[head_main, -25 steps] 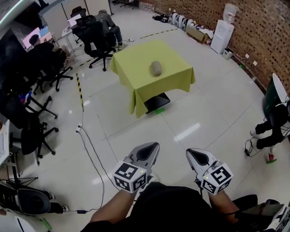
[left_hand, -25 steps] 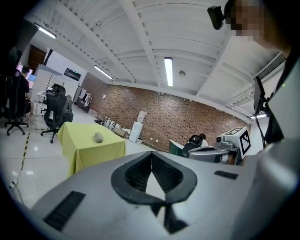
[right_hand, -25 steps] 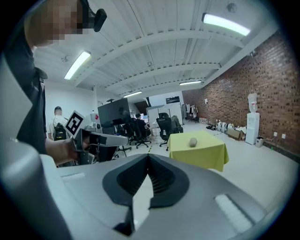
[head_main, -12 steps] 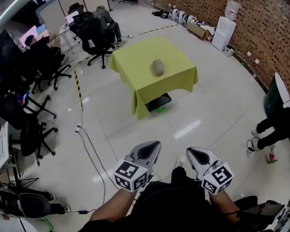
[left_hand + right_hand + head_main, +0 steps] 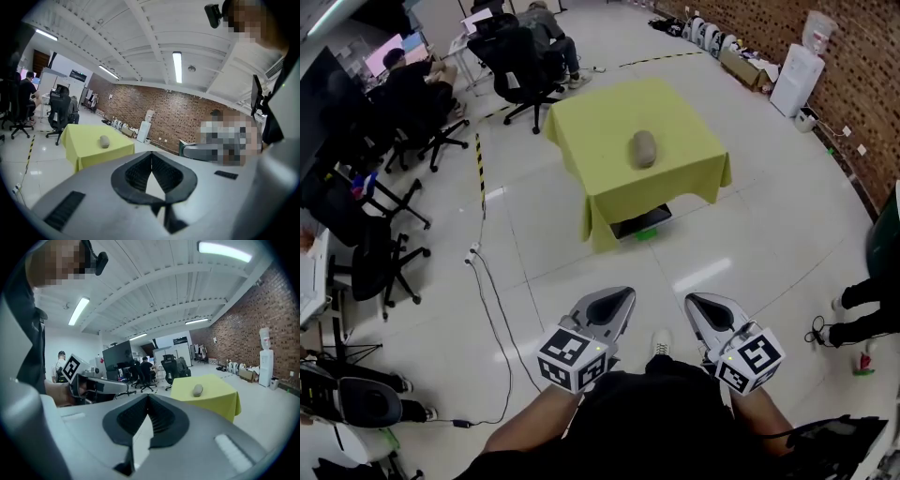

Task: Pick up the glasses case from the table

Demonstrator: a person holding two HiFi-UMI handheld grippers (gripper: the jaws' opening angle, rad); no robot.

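Glasses case (image 5: 644, 149) was plain grey-beige. Tablecloth (image 5: 600, 141) was plain yellow-green. Floor (image 5: 750, 234) was glossy white tile. Far right wall (image 5: 874, 66) was red-brown brick. Left gripper (image 5: 622, 294) and right gripper (image 5: 694, 301) were grey with black pads, their cubes patterned in black-and-white squares. Far left chairs (image 5: 520, 75) were black, floor tape (image 5: 480, 169) striped yellow-black.
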